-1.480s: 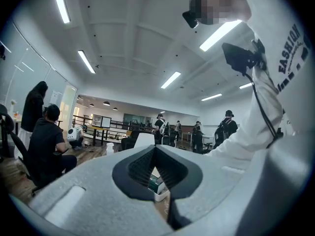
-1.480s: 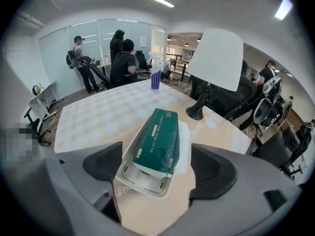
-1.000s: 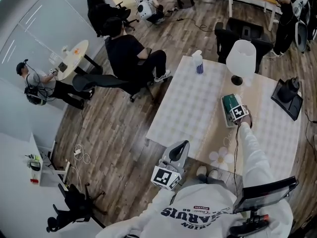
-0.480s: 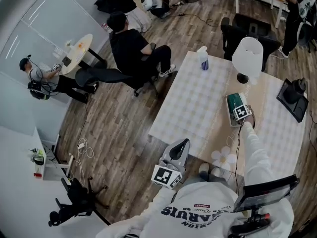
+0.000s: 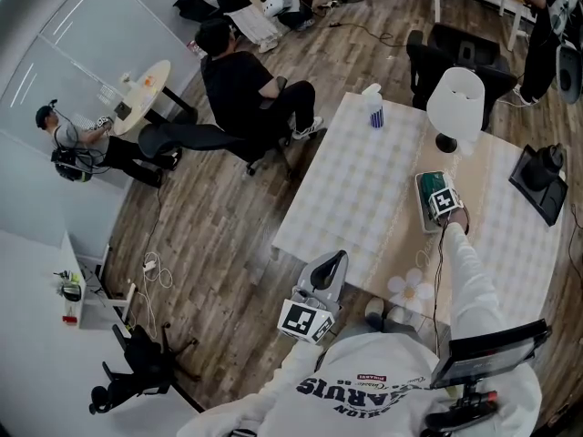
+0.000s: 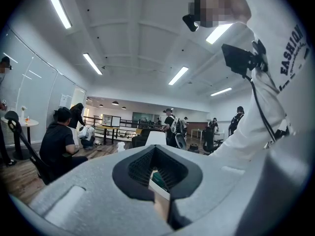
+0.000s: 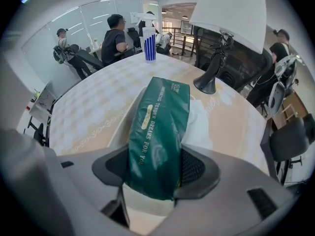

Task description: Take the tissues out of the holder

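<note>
Right tongs (image 7: 155,169) closing — tissues (image 7: 160,114) gripped, in holder (image 7: 147,204)

A table (image 5: 364,198) fills the centre right of the frame. A spray bottle (image 5: 373,107) stands at its upper edge, with a lamp (image 5: 455,98) just to the right. Below the lamp lies the tissue pack (image 5: 428,192). A seated person (image 5: 241,94) is at the upper left, off the table.

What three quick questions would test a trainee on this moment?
1. True or false: nothing is between the jaws of the right gripper.
2. Fill in: the white-shaded thing standing beyond the pack is a ____.
3. The pack is: A red; B green; C blue.
Key: 1 false, the jaws have just been closing and pinch the pack; 2 lamp; 3 B.
</note>
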Tool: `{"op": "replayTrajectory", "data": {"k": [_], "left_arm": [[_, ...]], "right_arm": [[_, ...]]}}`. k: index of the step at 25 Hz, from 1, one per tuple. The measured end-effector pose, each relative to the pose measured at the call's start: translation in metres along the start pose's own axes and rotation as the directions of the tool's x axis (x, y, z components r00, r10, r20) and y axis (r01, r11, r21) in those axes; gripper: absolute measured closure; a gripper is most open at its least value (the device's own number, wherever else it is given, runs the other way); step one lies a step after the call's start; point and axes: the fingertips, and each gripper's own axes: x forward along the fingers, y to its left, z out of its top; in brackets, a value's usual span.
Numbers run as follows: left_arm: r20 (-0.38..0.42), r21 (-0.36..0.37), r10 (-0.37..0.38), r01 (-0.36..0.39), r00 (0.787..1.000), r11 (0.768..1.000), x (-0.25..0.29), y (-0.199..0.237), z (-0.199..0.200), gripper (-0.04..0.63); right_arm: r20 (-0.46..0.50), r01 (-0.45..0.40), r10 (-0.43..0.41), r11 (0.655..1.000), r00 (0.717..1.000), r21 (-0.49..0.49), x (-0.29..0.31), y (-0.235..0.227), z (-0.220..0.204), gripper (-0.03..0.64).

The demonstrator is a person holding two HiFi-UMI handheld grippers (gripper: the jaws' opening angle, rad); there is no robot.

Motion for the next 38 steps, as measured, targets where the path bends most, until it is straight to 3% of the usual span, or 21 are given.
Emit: {"op": "replayTrajectory", "data": {"k": [19, 34, 38], "left_arm": [[0.003, 0.004, -0.001, 0.001, 1.0, 1.0, -0.004, -0.003, 0.002, 0.591], [0.022, 0.025, -0.056, 0.056, 0.998, 0.998, -0.003, -0.018, 0.006, 0.591], [0.03, 0.034, -0.076, 0.075, 0.997, 0.997, -0.007, -0.023, 0.01, 0.591]], "right_arm": [[0.024, 0.002, -0.002, 1.0, 1.0, -0.009, -0.014, 0.0, -0.001, 0.348], [0.144, 0.036, -0.024, 0.996, 0.989, -0.083, -0.091, -0.002, 0.046, 0.348], [0.214, 0.052, -0.029, 0.993, 0.976, -0.105, -0.118, 0.0, 0.063, 0.348]]}}
